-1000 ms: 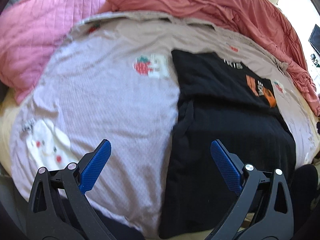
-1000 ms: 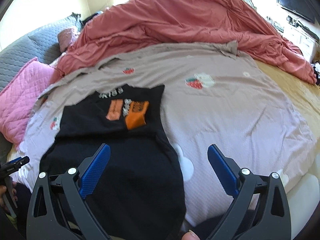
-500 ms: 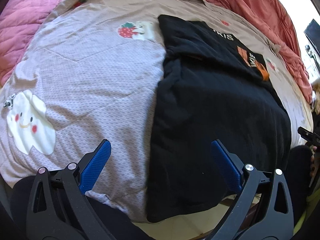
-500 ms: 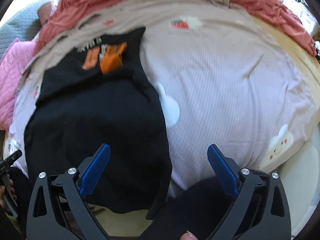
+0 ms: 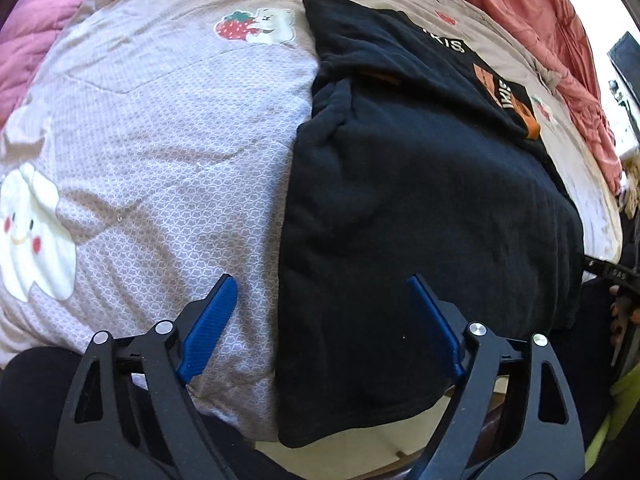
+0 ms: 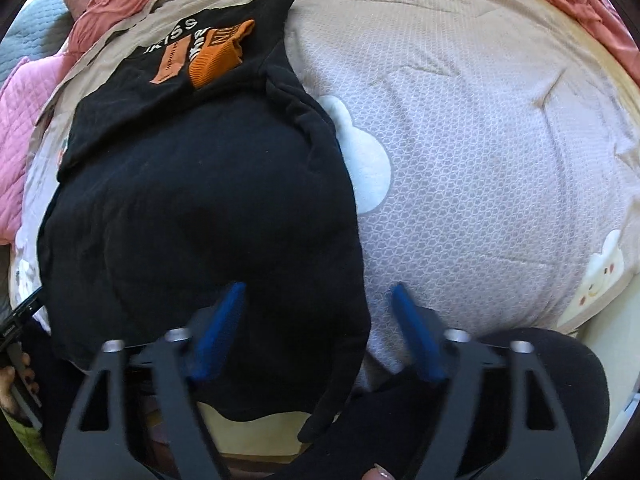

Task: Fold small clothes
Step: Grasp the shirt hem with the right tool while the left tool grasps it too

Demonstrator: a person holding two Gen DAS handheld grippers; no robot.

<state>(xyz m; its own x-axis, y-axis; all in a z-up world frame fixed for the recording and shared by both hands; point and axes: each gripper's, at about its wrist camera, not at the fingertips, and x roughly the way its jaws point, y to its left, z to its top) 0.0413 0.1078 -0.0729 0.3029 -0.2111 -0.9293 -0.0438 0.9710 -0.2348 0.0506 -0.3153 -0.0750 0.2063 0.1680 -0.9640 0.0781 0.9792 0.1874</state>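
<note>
Matt black knit garment (image 5: 420, 208), soft quilted cloth bedspread (image 5: 168, 152) – ribbed blue plastic jaws

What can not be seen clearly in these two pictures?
- Black cotton garment: near hem runs behind the left tongs, left wrist view.
- White printed lettering on the folded black shirt: too small, foreshortened, right wrist view.
- Right tongs: blue pads blurred; contact unclear.

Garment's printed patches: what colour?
Orange, on the black garment; patches show best in the right wrist view.
</note>
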